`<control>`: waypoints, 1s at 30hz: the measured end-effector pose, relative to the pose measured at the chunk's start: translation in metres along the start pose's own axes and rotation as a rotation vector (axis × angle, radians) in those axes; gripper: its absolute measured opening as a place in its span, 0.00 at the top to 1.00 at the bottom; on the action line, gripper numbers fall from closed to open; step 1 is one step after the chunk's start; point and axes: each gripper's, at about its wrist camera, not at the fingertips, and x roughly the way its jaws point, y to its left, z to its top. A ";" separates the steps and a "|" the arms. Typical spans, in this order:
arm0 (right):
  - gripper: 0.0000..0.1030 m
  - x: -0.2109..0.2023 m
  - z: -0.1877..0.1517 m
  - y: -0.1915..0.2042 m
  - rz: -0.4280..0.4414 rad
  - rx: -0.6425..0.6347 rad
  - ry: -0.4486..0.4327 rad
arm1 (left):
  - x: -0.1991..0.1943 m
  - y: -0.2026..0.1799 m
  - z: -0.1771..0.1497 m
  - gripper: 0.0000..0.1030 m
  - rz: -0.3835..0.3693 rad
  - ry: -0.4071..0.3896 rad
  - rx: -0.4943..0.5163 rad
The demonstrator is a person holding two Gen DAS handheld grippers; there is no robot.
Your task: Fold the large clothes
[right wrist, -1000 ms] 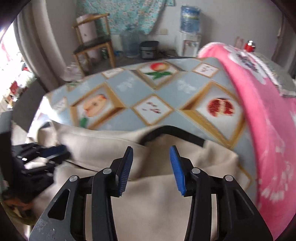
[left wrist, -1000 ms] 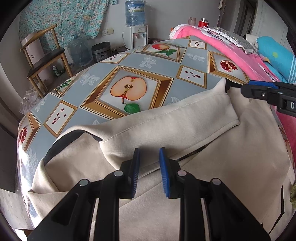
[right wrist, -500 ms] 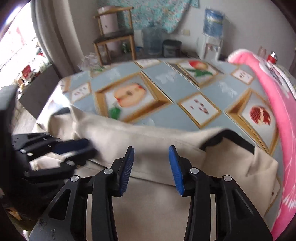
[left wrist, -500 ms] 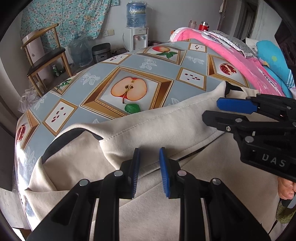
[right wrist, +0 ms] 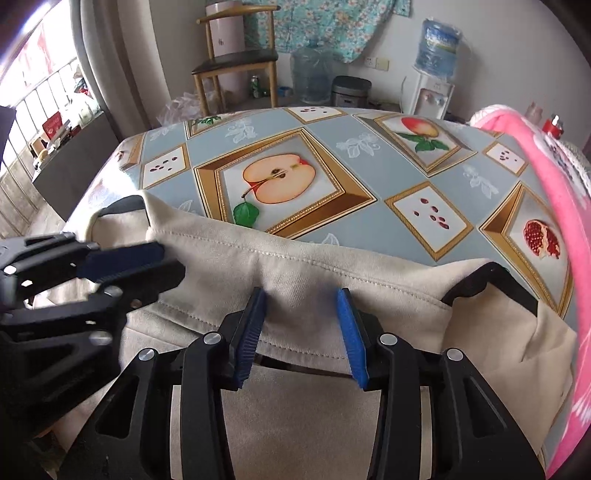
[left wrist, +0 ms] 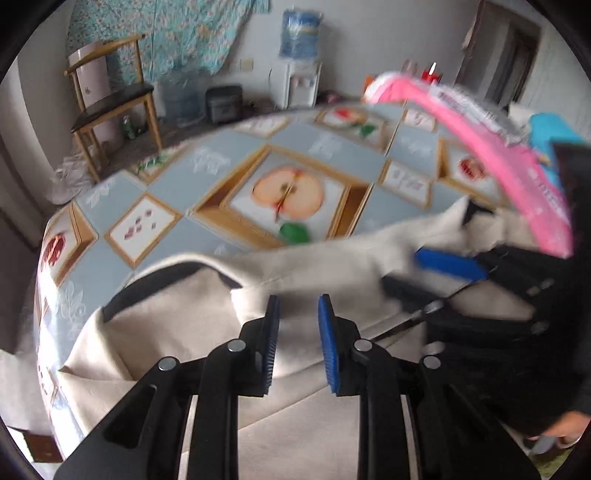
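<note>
Fingers [right wrist: 255, 325] of both grippers gape over beige garment [right wrist: 295, 417].

Setting: domestic living room, lived-in.
Desk [right wrist: 369, 173]: covered with fruit-print oilcloth, household pattern.
Seating: wooden chair [right wrist: 236, 62] against far wall.
Wall: floral cloth [right wrist: 325, 22] hung up; socket [right wrist: 376, 63] beside it.
Appliances: water dispenser [right wrist: 430, 94] with bottle on top; rice cooker [right wrist: 351, 90] on floor.
Storage: spare water jug [right wrist: 310, 75] on floor.
Bedding: pink quilt [right wrist: 554, 184] piled at right desk edge.
</note>
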 end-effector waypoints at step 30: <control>0.12 -0.173 -0.134 -0.042 -0.025 0.146 -0.073 | -0.117 0.000 -0.102 0.29 0.067 -0.048 -0.158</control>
